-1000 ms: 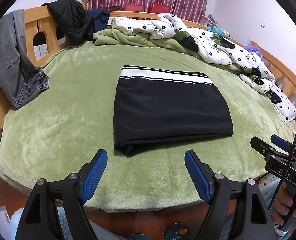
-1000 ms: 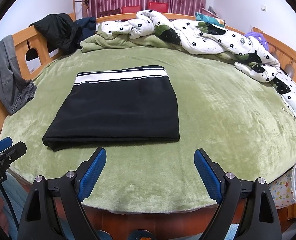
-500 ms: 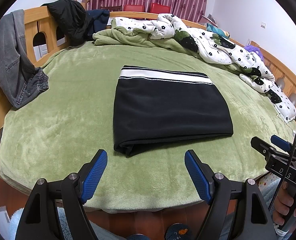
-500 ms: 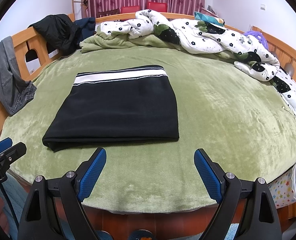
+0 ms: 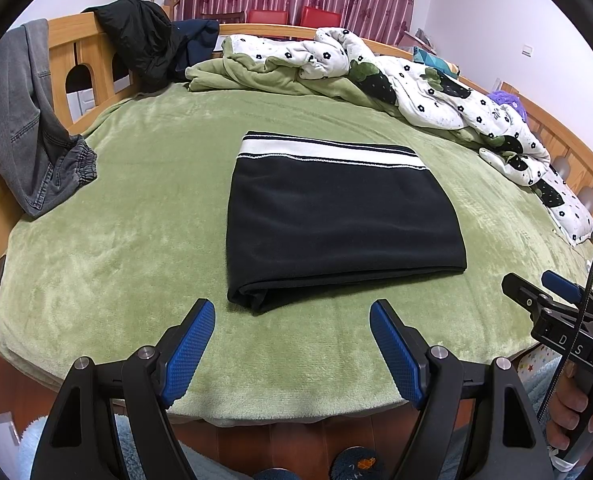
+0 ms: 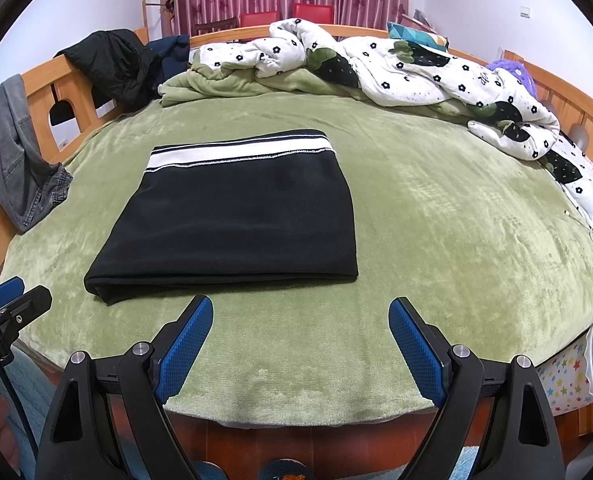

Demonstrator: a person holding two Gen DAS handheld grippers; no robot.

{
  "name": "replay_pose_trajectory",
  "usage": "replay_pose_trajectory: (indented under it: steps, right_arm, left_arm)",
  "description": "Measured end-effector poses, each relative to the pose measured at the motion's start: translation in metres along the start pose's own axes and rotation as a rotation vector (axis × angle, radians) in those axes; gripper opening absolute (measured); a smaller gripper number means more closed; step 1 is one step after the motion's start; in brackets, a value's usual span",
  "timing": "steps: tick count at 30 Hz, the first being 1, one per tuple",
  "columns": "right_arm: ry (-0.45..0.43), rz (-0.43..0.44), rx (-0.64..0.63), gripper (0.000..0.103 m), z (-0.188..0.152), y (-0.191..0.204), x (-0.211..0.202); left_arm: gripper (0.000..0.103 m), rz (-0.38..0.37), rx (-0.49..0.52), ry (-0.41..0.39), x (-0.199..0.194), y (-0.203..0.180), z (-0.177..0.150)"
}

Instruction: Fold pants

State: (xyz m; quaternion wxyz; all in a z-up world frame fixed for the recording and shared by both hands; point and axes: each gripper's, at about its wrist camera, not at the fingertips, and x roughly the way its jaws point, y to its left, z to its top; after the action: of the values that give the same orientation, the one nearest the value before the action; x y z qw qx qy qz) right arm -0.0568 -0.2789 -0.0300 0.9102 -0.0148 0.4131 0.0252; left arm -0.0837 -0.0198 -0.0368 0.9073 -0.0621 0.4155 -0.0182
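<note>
Black pants point(image 5: 336, 220) with a white waistband stripe lie folded into a flat rectangle in the middle of the green bed; they also show in the right wrist view point(image 6: 236, 216). My left gripper point(image 5: 292, 316) is open and empty, held over the bed's near edge just in front of the pants' near fold. My right gripper point(image 6: 300, 312) is open and empty, also over the near edge, apart from the pants. The right gripper shows at the right edge of the left wrist view point(image 5: 536, 300).
A green plush blanket point(image 5: 116, 240) covers the bed. A rumpled flowered quilt point(image 5: 436, 92) lies along the back and right. Grey jeans point(image 5: 20, 120) and a black jacket point(image 5: 140, 40) hang on the wooden bed frame at left. A star-patterned bin point(image 6: 576, 372) stands at lower right.
</note>
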Motion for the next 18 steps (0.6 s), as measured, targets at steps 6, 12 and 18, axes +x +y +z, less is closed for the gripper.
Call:
replay_pose_trajectory:
  steps: [6, 12, 18]
  right_arm:
    - [0.0, 0.0, 0.0, 0.089, 0.0, -0.0005, -0.0001]
    - [0.0, 0.0, 0.0, 0.089, 0.0, -0.0004, 0.0]
    - [0.0, 0.001, 0.0, 0.089, 0.0, -0.0006, 0.0]
  left_arm:
    - [0.078, 0.001, 0.0, -0.001, -0.0002, -0.0008, -0.0003]
    - [0.078, 0.002, -0.001, -0.002, -0.0003, -0.002, -0.0006]
    - [0.078, 0.002, -0.001, -0.002, -0.0003, -0.0022, -0.0008]
